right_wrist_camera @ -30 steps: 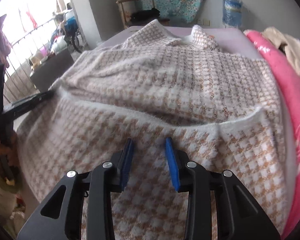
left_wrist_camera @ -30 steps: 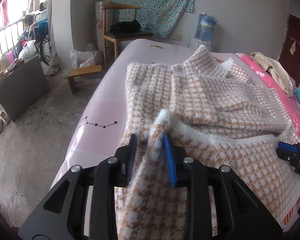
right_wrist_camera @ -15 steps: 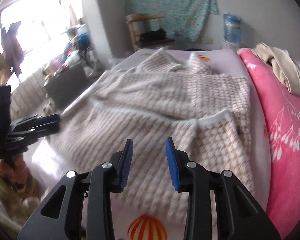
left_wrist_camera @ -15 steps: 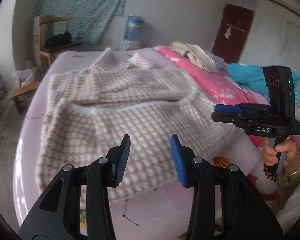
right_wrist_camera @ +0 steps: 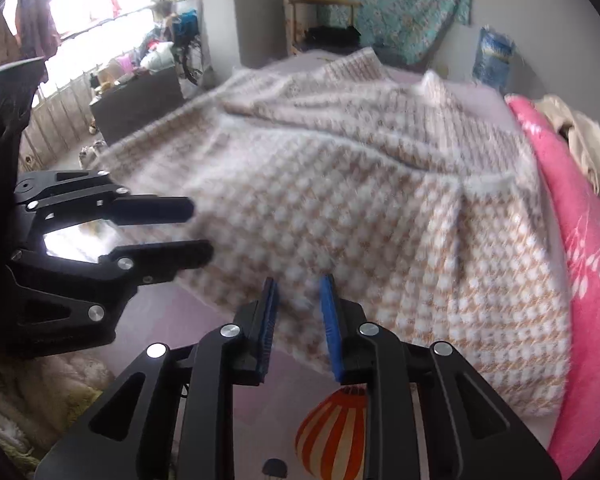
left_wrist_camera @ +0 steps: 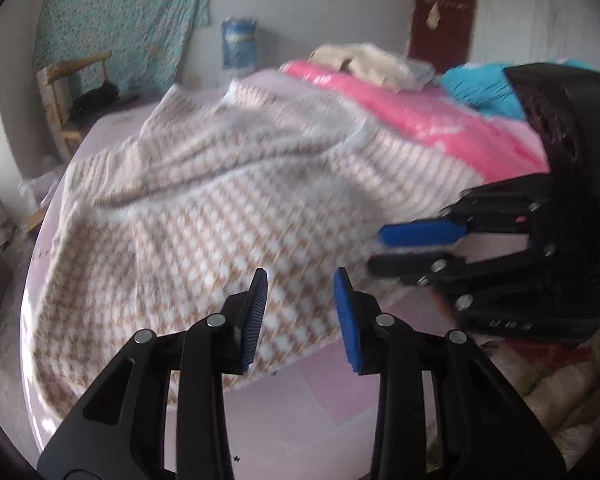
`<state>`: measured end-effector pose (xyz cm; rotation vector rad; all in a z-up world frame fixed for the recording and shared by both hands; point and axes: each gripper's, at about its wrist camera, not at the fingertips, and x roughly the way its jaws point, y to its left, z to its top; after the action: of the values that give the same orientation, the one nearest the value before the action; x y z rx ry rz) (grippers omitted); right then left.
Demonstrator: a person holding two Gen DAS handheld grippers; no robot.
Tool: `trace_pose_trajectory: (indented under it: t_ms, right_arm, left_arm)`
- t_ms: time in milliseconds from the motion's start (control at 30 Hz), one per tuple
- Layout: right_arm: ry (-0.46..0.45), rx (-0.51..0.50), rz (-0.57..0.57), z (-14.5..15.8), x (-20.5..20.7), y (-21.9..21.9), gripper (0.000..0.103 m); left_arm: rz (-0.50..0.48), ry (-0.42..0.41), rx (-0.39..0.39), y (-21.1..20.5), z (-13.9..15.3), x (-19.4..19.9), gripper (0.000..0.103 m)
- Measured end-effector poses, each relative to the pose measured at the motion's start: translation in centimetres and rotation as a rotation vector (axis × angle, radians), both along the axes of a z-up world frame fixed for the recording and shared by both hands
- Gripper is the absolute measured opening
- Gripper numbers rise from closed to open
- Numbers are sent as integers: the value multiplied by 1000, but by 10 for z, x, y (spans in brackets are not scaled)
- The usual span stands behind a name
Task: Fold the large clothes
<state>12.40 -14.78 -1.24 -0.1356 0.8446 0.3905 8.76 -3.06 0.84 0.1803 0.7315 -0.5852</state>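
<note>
A large fluffy garment (left_wrist_camera: 220,220) in a tan-and-white check lies spread on the lilac bed sheet (left_wrist_camera: 300,392), its top part folded over. My left gripper (left_wrist_camera: 300,312) hovers over the near hem, jaws apart and closing, with nothing pinched between them. In the right wrist view the same garment (right_wrist_camera: 360,220) fills the middle, and my right gripper (right_wrist_camera: 298,312) hangs above its near edge, jaws closing and no cloth between them. Each gripper shows in the other's view: the right gripper (left_wrist_camera: 380,248) at the garment's right corner, the left gripper (right_wrist_camera: 196,232) at its left corner.
A pink blanket (left_wrist_camera: 440,120) runs along the garment's right side, with beige clothes (left_wrist_camera: 364,60) and a turquoise cloth (left_wrist_camera: 476,84) on it. A wooden chair (left_wrist_camera: 72,92) and a water bottle (left_wrist_camera: 238,42) stand by the far wall. A dark box (right_wrist_camera: 140,104) sits on the floor.
The left gripper had the fluffy edge between its pads a second ago; now it is free. Both grippers have drawn back to the near hem and come close together. The right jaws have narrowed.
</note>
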Motion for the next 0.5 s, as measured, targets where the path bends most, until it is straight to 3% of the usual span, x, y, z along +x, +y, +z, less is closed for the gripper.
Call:
trace_pose_trajectory:
  t_ms: [67, 167, 300, 400, 500]
  right_arm:
    - [-12, 4, 19, -2, 1, 7, 22]
    - [41, 1, 9, -27, 13, 10, 22]
    - [30, 2, -1, -11, 6, 6, 22]
    - [24, -20, -22, -11, 2, 1, 22]
    - [38, 10, -37, -28, 5, -4, 22]
  left_arm:
    - [13, -2, 13, -2, -4, 6, 33]
    - [53, 74, 17, 1, -28, 22, 33]
    - [71, 56, -13, 14, -18, 13, 33]
    - [118, 57, 17, 25, -25, 14, 33]
    - [137, 120, -76, 38, -36, 24, 33]
